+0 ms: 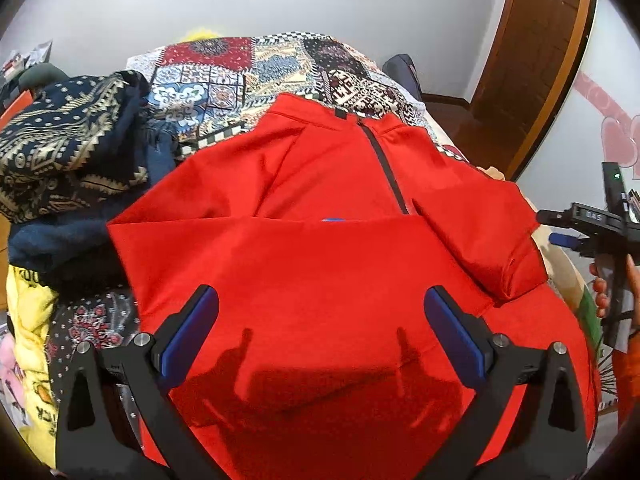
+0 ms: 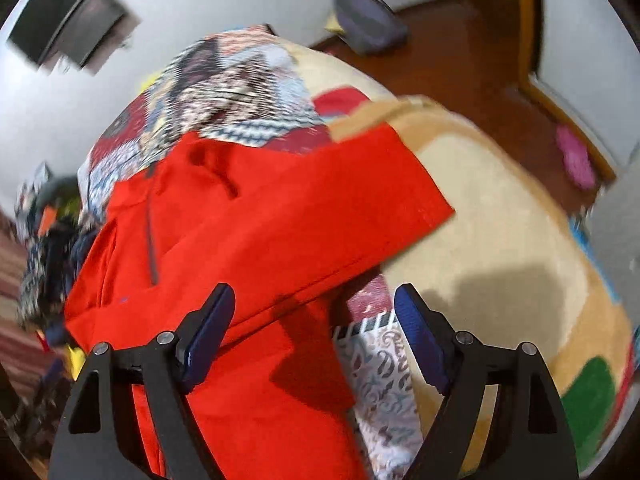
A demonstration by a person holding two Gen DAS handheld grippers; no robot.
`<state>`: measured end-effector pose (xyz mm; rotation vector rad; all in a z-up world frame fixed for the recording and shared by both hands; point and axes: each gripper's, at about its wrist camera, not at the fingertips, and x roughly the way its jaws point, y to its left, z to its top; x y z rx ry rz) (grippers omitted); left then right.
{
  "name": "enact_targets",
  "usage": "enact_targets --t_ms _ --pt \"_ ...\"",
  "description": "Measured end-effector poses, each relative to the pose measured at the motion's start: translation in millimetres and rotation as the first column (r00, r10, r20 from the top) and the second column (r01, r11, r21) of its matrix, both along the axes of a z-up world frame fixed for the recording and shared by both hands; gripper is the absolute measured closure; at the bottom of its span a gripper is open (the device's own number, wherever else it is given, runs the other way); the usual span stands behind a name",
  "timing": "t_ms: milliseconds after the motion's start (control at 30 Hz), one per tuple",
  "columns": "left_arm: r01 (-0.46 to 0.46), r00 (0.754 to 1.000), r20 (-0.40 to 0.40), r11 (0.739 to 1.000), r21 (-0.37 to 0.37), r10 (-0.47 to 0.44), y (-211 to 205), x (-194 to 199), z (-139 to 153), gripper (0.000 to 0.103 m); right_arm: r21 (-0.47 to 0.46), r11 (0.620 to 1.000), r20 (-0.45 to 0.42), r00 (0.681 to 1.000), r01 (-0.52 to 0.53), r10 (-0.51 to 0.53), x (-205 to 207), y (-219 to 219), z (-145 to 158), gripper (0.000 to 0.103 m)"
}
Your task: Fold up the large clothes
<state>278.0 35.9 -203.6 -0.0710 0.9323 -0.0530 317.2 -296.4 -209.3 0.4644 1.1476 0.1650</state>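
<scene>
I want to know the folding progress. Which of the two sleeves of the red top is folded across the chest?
The sleeve left of the zipper in the left wrist view lies flat across the chest. The other sleeve lies bunched at the side.

You look at a plain bright red zip-neck top (image 1: 320,264) with a dark grey zipper (image 1: 386,168). Under it lies a patchwork bedspread (image 1: 240,76) of red, blue, cream and black tile motifs. Beside it sits a navy cloth with gold zigzag print (image 1: 60,148).

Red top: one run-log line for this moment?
red top partly folded on bed | left gripper open above it | right gripper open, empty
</scene>
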Motion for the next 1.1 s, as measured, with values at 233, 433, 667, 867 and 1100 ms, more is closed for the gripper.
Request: enact_targets --t_ms 233,433,667,867,1100 --pt "0.002 0.998 -0.056 1.000 0.007 -0.001 -5 14 -24 0.000 0.083 0.995 -0.051 0.997 0.063 -0.059 25 -4 -29 0.024" --pt "-0.004 0.998 -0.067 1.000 0.008 0.005 -4 16 -30 0.000 0.001 0.994 -0.001 0.994 0.106 -0.106 41 -4 -33 0.084" --pt "-0.008 1.000 -0.026 0.999 0.031 0.009 0 6 -16 0.000 -0.192 0.980 0.195 0.981 0.048 -0.010 15 16 33 0.097" --pt "-0.026 0.999 0.048 0.999 0.019 0.025 11 -15 13 0.000 -0.186 0.980 0.339 0.931 -0.073 0.134 -11 53 112 0.097" --pt "-0.078 0.990 0.116 0.997 0.007 0.077 41 -43 42 0.000 -0.200 0.951 0.453 0.838 -0.236 0.303 -31 138 177 0.097"
